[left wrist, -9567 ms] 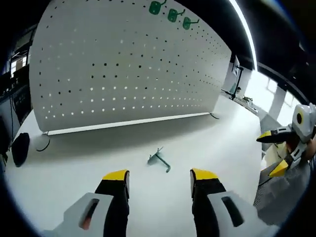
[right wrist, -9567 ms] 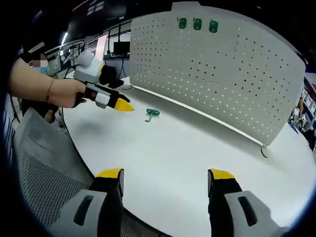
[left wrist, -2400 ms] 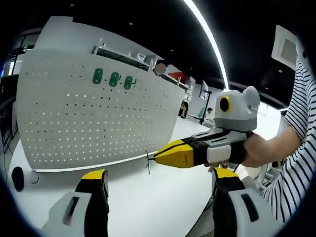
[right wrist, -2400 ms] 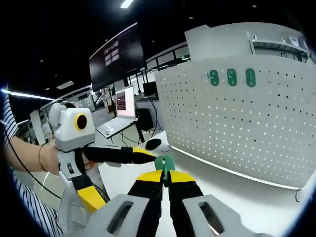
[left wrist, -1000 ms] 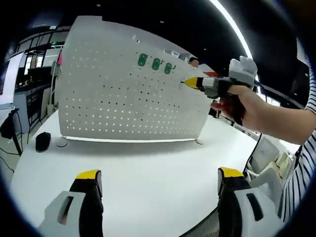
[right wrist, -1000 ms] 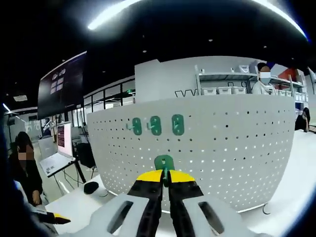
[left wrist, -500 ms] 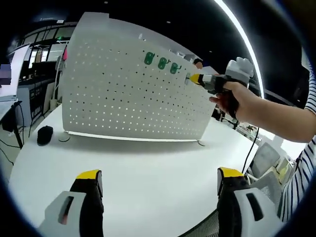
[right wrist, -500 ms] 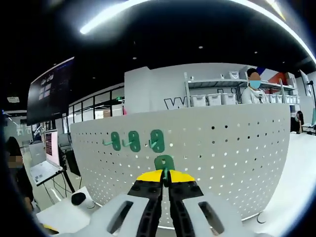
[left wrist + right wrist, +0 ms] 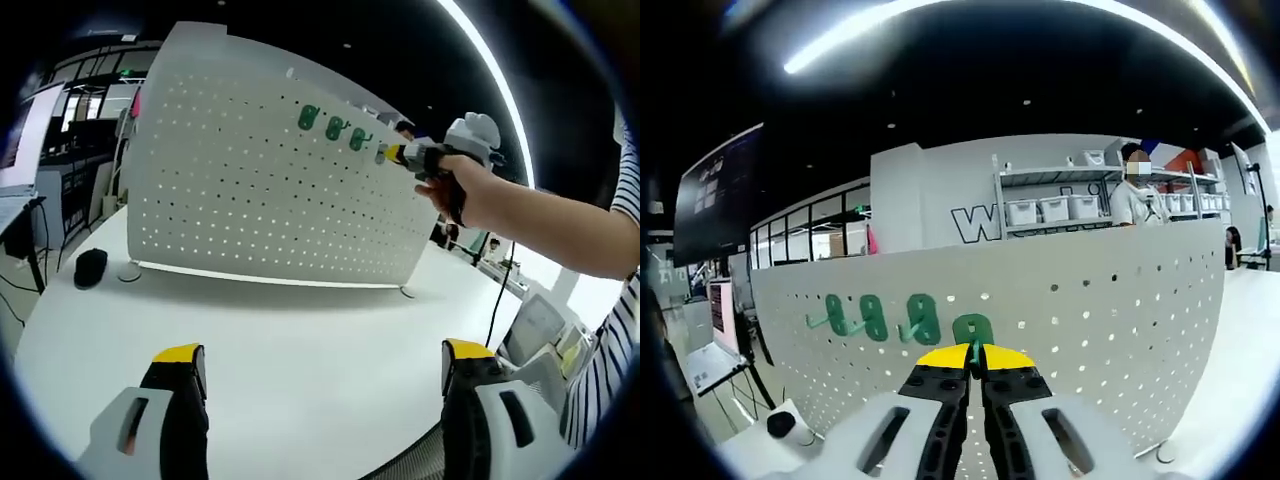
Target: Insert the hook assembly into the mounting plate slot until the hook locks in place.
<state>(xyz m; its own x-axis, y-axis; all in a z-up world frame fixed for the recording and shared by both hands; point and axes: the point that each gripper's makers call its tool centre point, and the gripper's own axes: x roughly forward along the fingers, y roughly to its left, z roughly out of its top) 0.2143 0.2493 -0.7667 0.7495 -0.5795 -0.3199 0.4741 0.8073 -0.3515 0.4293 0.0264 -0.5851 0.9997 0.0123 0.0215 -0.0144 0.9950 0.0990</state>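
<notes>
Right gripper view: fingers (image 9: 943, 384) pinching the hook (image 9: 972, 330) near the pegboard (image 9: 1090, 330) should push squarely beside the hung hooks (image 9: 875, 317); left gripper (image 9: 315, 365) spread.

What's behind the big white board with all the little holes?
Over the pegboard's top edge, the right gripper view shows shelves with white bins, a wall with large letters, and a person standing. Everything lower down behind it is covered by the board.

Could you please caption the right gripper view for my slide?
Right gripper shut on green hook, at pegboard beside three mounted hooks.
</notes>
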